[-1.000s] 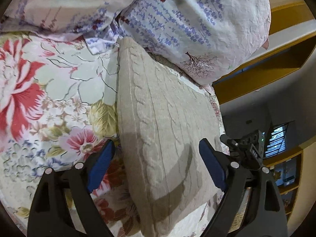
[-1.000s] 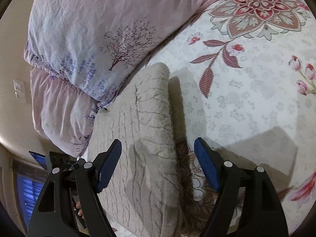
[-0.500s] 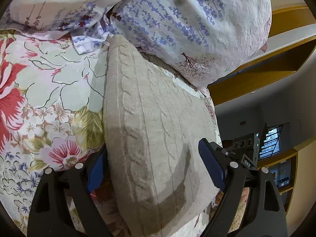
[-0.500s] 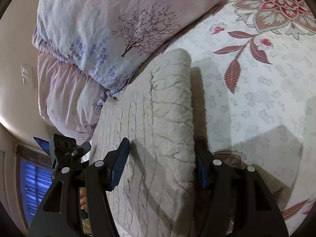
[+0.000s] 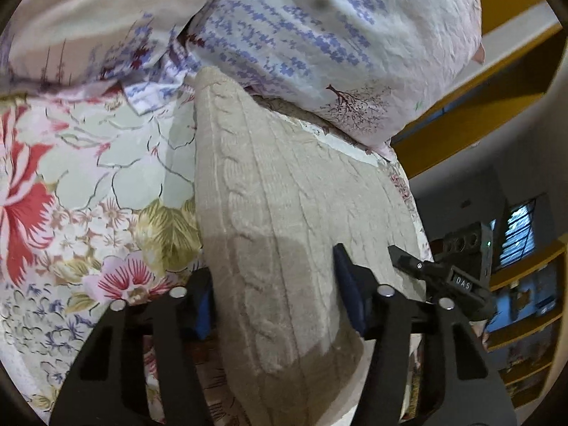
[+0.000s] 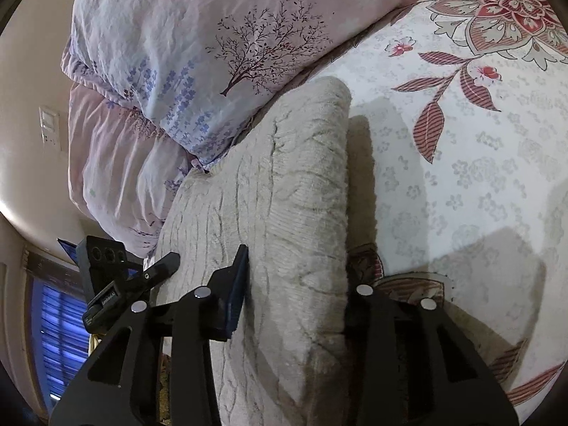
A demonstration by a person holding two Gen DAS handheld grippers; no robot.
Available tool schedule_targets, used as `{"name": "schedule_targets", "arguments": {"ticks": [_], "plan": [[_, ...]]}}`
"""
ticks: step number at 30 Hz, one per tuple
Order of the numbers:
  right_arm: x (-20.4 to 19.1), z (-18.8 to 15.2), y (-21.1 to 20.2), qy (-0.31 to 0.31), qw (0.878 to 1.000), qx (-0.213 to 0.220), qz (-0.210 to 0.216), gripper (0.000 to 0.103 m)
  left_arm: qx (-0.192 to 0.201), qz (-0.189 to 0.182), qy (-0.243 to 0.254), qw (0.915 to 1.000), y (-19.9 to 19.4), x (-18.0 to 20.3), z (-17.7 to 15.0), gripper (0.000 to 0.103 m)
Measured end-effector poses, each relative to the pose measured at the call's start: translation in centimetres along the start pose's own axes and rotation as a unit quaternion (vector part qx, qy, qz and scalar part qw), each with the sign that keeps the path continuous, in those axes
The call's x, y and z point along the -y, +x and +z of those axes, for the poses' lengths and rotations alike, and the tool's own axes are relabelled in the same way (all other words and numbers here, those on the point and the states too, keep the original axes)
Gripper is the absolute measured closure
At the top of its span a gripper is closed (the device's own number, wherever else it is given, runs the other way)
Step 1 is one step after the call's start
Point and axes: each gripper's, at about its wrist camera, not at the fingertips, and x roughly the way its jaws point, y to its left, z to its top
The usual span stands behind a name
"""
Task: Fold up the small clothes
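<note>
Both grippers have closed in since 1 s ago: jaws that stood wide over the knit now pinch it. Our left gripper is clamped on the near edge of the beige cable-knit sweater, one blue pad pressing the top face, the other tucked under the fold on the bedspread side. Right gripper is clamped on the same garment's opposite thick edge, its far finger hidden behind the fabric.

Sweater is already a folded stack, w/ its far end butting up to the lavender-print pillow and its long sides lying on the floral bedspread.

We judge the two-edge grip is there so all layers lift together, w/o the stack sliding apart. Each pinch sits at the end farthest from the pillow, prob. to swing that end over for another fold, or to carry the bundle off.
</note>
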Motion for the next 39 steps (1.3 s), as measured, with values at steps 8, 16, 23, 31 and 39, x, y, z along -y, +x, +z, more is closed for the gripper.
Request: {"name": "schedule_targets", "arguments": {"ticks": [8,16,23,31,39], "plan": [[-0.8,-0.3,-0.4,-0.003,1.0,0.012,-0.004,0.07,0.017,0.051,0.069,0.9962,-0.2,2.9,-0.4,0.062],[-3.0,-1.1,-0.9,-0.015,1.0,0.023,-0.003,0.073,0.025,0.072,0.09,0.993,-1.6,3.1,-1.3,0.063],[-6.1,-2.7,-0.7,-0.032,0.999,0.015,0.006,0.073,0.041,0.094,0.096,0.9901,-4.8,2.0,-2.6,0.063],[-11.2,-4.4,2.2,-0.091,0.996,0.005,0.025,0.074,0.07,0.119,0.083,0.9869,-10.9,-1.3,-4.2,0.063],[-11.8,-5.4,7.8,-0.084,0.996,-0.014,-0.036,0.065,0.055,0.115,0.008,0.9918,-11.1,-8.1,-3.7,0.049]]}}
